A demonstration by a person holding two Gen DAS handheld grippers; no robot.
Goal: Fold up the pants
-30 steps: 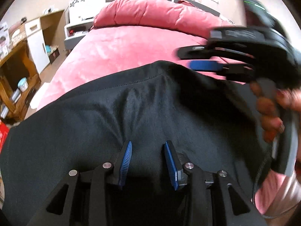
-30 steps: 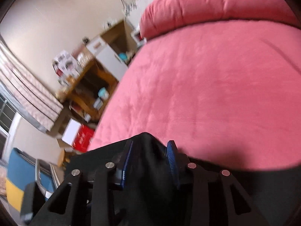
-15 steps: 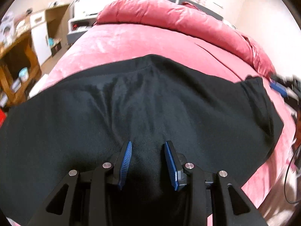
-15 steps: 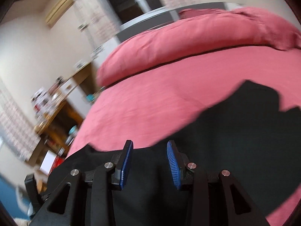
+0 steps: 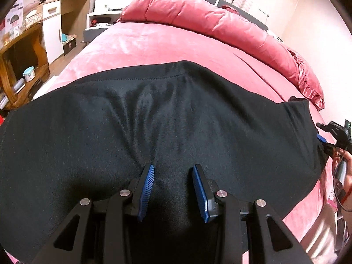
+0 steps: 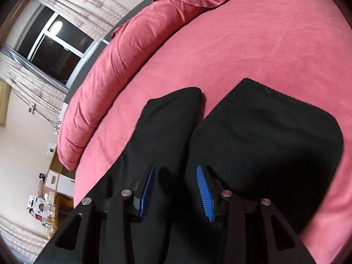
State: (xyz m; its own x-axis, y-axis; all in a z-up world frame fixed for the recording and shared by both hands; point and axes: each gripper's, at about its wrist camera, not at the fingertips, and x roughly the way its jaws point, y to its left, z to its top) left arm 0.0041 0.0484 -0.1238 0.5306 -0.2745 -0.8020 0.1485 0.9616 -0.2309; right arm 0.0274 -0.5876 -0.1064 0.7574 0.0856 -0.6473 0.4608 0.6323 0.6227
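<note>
While a pink bed [image 5: 167, 44] fills both views, its far end is shown differently in each: a rolled pink duvet [image 5: 198, 15] is seen straight on by the left camera, and tilted, beside a dark window [image 6: 55, 50] with pale curtains [image 6: 26, 83], by the right camera. Black pants [image 5: 154, 121] are spread flat across the bed. From the left wrist they are seen as one wide dark sheet with a stitched hem along the far edge and soft creases running toward the camera. From the right wrist the pants [image 6: 264, 132] are seen as two separate ends with a wedge of pink between them, a split hidden from the left view. A wooden shelf [image 5: 22, 66] and a white cabinet [image 5: 52, 35] are shown only by the left camera, at the left of the bed.

The left gripper [image 5: 173, 191] is held low over the near part of the cloth, its blue pads [image 5: 147, 187] spread apart with cloth seen in the gap; whether any cloth is pinched cannot be told. The right gripper [image 6: 176, 191] is likewise held with its jaws apart over the pants, nothing visibly clamped. In the left view the right gripper [image 5: 330, 136] is also seen small at the right edge, just beside the cloth's corner.
</note>
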